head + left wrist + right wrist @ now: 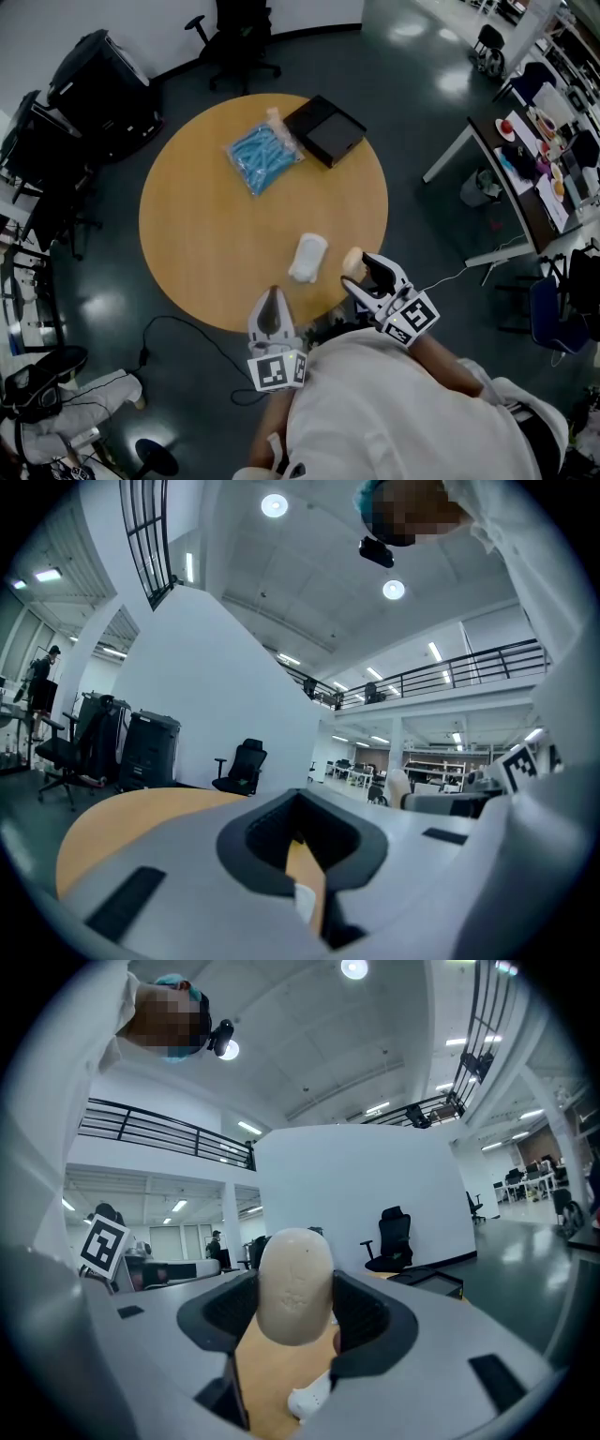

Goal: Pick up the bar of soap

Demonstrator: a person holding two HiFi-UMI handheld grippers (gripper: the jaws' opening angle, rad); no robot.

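The bar of soap (352, 262) is a beige oval held up over the near right edge of the round wooden table (206, 225). My right gripper (361, 269) is shut on it. In the right gripper view the soap (294, 1283) stands upright between the two jaws of my right gripper (294, 1302), with the table top (267, 1372) below. My left gripper (273, 294) hangs over the table's near edge with its jaws together and holds nothing. In the left gripper view my left gripper (302, 841) shows only a thin slit between the closed jaws.
A white packet (307, 258) lies on the table just left of the soap. A blue bag (263, 155) and a flat black box (324, 129) sit at the far side. Office chairs (239, 47), black cases (98, 80) and a cluttered desk (525, 178) surround the table.
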